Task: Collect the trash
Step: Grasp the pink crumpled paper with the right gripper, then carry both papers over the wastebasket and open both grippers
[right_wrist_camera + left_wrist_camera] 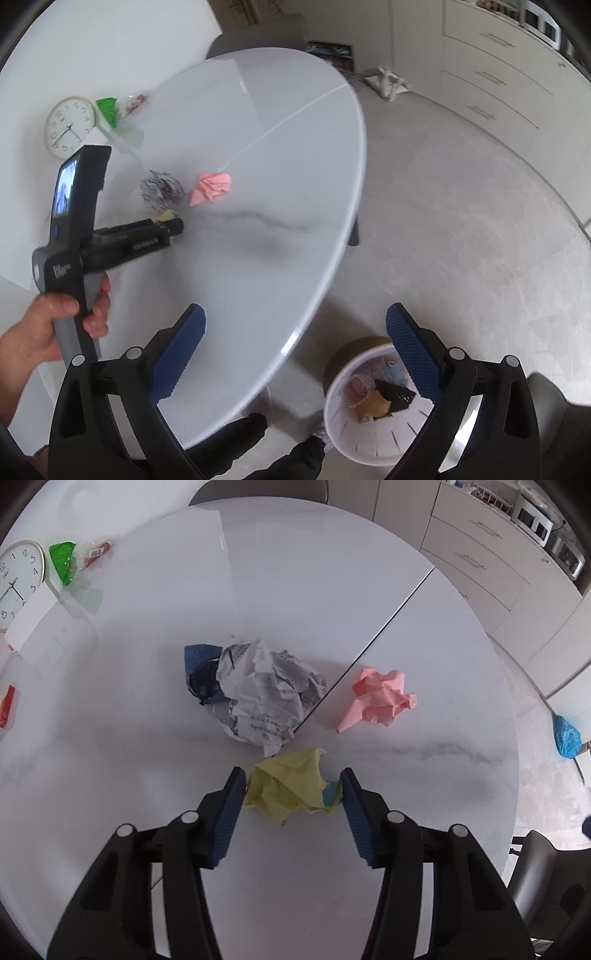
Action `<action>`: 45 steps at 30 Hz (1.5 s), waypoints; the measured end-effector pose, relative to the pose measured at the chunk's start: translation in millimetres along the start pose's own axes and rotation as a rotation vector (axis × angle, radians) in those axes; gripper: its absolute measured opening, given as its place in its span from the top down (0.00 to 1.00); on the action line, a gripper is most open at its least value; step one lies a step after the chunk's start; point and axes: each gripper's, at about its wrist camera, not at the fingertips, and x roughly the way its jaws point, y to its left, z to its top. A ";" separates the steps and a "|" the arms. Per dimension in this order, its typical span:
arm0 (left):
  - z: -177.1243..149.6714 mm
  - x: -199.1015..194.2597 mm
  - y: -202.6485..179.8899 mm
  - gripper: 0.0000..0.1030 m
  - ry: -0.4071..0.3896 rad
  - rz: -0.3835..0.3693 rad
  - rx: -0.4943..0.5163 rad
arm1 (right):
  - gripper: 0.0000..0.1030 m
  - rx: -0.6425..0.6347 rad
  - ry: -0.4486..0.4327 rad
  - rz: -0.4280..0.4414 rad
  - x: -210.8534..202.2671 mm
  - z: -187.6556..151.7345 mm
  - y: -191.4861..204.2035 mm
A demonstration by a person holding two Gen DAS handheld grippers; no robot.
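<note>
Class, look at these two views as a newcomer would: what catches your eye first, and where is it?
First, the left gripper, open around a crumpled yellow paper on the white table. Just beyond lie a crumpled newspaper ball and a pink paper wad. In the right wrist view, the open right gripper hangs over the table's edge, with a white bin on the floor already holding trash.

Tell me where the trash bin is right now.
In the right wrist view, the white trash bin stands on the floor at lower right, just off the table edge, below the open right gripper.
</note>
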 end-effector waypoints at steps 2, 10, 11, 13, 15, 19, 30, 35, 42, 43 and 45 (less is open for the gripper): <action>1.2 1.4 4.5 0.54 -0.010 -0.002 0.017 | 0.05 -0.038 0.000 0.013 6.2 13.7 9.1; -11.6 -10.7 17.2 0.54 -0.021 -0.012 0.029 | 0.05 -0.218 0.012 0.049 52.2 79.8 59.5; -12.9 -14.1 20.9 0.54 -0.026 -0.012 0.028 | 0.05 -0.243 0.024 0.055 63.7 88.4 67.7; -15.7 -20.6 28.4 0.54 -0.027 -0.020 0.022 | 0.05 -0.282 0.046 0.058 82.3 100.3 79.3; -18.8 -28.0 36.8 0.54 -0.028 -0.031 0.003 | 0.05 -0.327 0.060 0.043 101.4 110.8 92.0; -23.8 -41.0 57.3 0.54 -0.028 -0.042 -0.051 | 0.10 -0.395 0.064 -0.007 124.6 120.0 108.8; -35.2 -63.1 73.1 0.54 -0.058 -0.044 -0.076 | 0.72 -0.432 0.137 -0.025 144.6 114.9 116.1; -39.7 -75.1 67.1 0.54 -0.076 -0.061 -0.056 | 0.72 -0.360 0.112 0.014 122.1 108.8 102.9; -52.1 -101.3 40.3 0.54 -0.097 -0.116 0.041 | 0.72 -0.191 0.027 0.081 54.2 69.6 61.6; -54.5 -105.0 34.5 0.54 -0.098 -0.126 0.058 | 0.72 -0.170 0.019 0.084 44.8 62.6 55.1; -62.5 -113.9 16.5 0.54 -0.094 -0.168 0.099 | 0.72 -0.121 0.006 0.079 22.7 39.2 37.8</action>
